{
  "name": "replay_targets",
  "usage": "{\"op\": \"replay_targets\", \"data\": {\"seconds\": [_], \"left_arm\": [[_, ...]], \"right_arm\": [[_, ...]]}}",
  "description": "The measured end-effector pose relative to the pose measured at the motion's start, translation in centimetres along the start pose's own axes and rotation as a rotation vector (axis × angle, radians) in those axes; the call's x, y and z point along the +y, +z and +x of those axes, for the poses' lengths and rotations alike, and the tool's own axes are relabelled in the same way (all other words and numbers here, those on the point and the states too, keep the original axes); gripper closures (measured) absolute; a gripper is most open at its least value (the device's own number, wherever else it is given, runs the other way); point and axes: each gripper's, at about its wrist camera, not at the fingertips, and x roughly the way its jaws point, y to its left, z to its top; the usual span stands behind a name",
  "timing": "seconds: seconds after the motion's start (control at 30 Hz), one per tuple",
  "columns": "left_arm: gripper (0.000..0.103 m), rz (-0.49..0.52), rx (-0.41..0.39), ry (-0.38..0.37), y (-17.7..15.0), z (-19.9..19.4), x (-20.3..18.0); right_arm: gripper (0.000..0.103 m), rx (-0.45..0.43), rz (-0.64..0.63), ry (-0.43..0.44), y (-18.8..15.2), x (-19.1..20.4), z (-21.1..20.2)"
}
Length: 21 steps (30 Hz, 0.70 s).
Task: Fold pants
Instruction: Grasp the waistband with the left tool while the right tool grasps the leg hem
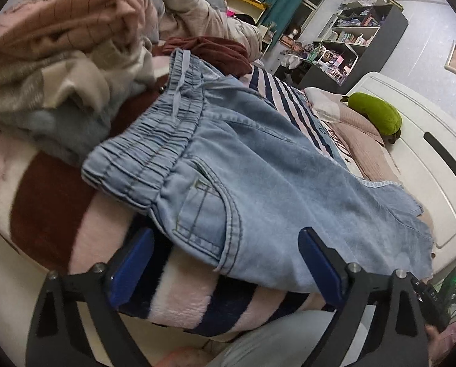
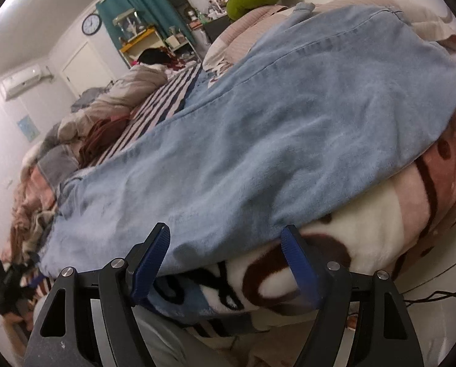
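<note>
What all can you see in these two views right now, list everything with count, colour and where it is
pants: one, light blue denim, spread flat on the bed, elastic waistband toward the clothes heap
blanket: one, pink with navy stripes, under the pants
clothes heap: one pile, pink, beige and grey, beyond the waistband
dark red garment: one, past the waistband
plush toy: one, green, by the white headboard
curtain: one, teal, at the window
wall clock: one, dark rim, left of the curtain
shelf unit: one, dark, crowded, far wall
left gripper: black with blue pads, jaws open at the pocket side
right gripper: same colours, jaws open at the leg's near edge
</note>
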Motion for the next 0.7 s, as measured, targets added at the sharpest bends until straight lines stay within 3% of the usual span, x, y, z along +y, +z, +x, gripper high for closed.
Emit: {"op": "replay_targets", "data": {"seconds": [0.1,0.2,0.4,0.57,0.63,0.7], "left_arm": [[0.011,-0.007,0.000,0.003,0.1,0.3,-0.2],[0.021,-0.008,-0.010,0.019,0.3,0.5,-0.3],[0.052,-0.023,-0.028,0.030,1.0,0.2,0.2],[0.088,-0.046,-0.074,-0.029,2.1,-1.1,0.9],[0.092,-0.010,-0.094,-0.024,2.5,-1.7,0.3],[0.095,0.011,-0.108,-0.026,2.7,-2.2,-0.3]], "right_arm": [[0.033,-0.008,0.016,-0.007,0.1,-0.1,-0.1],[0.042,-0.016,0.008,-0.035,-0.2,0.3,-0.3],[0.050,-0.051,0.059,-0.029,-0.3,-0.3,-0.5],[0.084,-0.092,0.067,-0.069,-0.4,-0.7,-1.1],[0.096,-0.104,0.049,-0.068,-0.1,-0.5,-1.3],[0.097,-0.120,0.033,-0.071,0.1,0.1,-1.6]]}}
